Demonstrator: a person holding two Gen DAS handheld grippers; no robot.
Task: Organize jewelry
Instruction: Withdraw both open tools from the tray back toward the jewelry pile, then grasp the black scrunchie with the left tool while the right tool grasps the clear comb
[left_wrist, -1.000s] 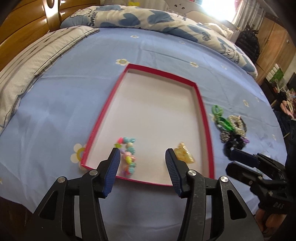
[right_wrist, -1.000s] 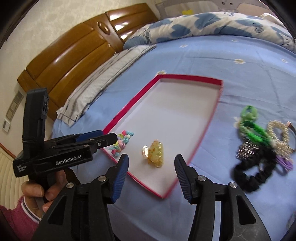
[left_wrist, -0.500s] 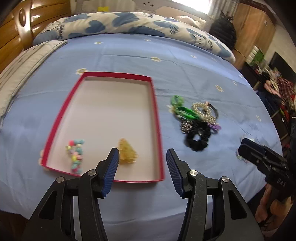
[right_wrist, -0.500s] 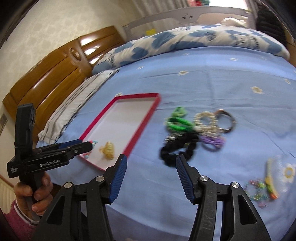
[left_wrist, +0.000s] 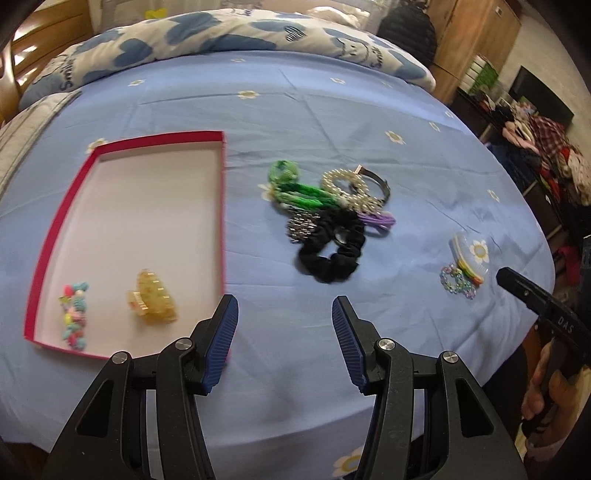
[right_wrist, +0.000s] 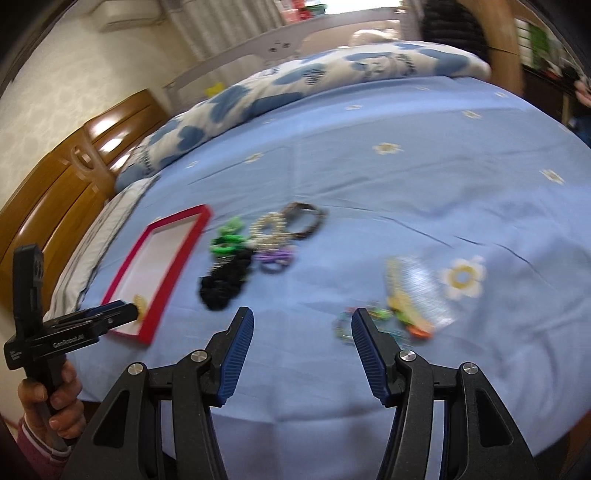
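Observation:
A red-rimmed tray (left_wrist: 223, 206) lies on the blue bedsheet and holds a yellow hair claw (left_wrist: 153, 298) and a pastel bead bracelet (left_wrist: 74, 313). To its right is a pile: a black scrunchie (left_wrist: 330, 249), green ties (left_wrist: 303, 192), a pearl bracelet (left_wrist: 347, 184), a purple tie (left_wrist: 378, 220). Further right lie a clear packet with hair clips (left_wrist: 471, 254) and a bead bracelet (left_wrist: 456, 282). My left gripper (left_wrist: 284, 332) is open and empty, in front of the scrunchie. My right gripper (right_wrist: 303, 343) is open and empty, near the packet (right_wrist: 413, 291).
A folded blue-and-white quilt (left_wrist: 229, 33) lies along the far side of the bed. A wooden headboard (right_wrist: 55, 192) is at the left. The bed's near edge (left_wrist: 295, 439) runs just below both grippers. Clutter and a wardrobe (left_wrist: 476, 40) stand at the right.
Both grippers have swung right, away from the tray toward the loose pile and the packet. Both stay open and empty. The items in the tray have not moved.

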